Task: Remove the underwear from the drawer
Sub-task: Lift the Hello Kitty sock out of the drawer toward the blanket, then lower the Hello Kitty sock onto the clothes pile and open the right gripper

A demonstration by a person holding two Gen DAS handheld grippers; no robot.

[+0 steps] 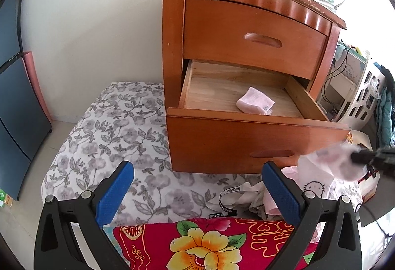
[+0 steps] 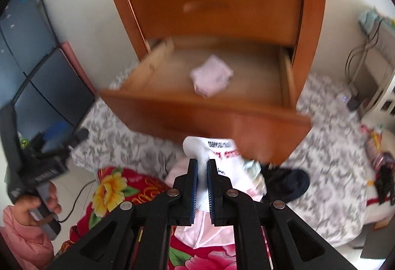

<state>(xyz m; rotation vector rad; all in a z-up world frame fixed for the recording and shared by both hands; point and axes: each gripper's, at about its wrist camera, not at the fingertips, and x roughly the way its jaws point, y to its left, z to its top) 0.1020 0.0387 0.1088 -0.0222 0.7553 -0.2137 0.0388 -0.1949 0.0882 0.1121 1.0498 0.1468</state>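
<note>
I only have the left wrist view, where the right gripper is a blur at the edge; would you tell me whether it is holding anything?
Observer: Yes, the right gripper is shut on a white garment with printed lettering.
Operator: Thank you. Is it over the drawer?
Observer: No, it is in front of the open drawer, above a pile of clothes on the bed.
Operator: Anything left inside?
Observer: One folded pink piece.

A grey floral sheet (image 1: 111, 126) covers the mattress — a red flowered cloth (image 1: 205, 242) (yellow bloom) lies on it.
</note>
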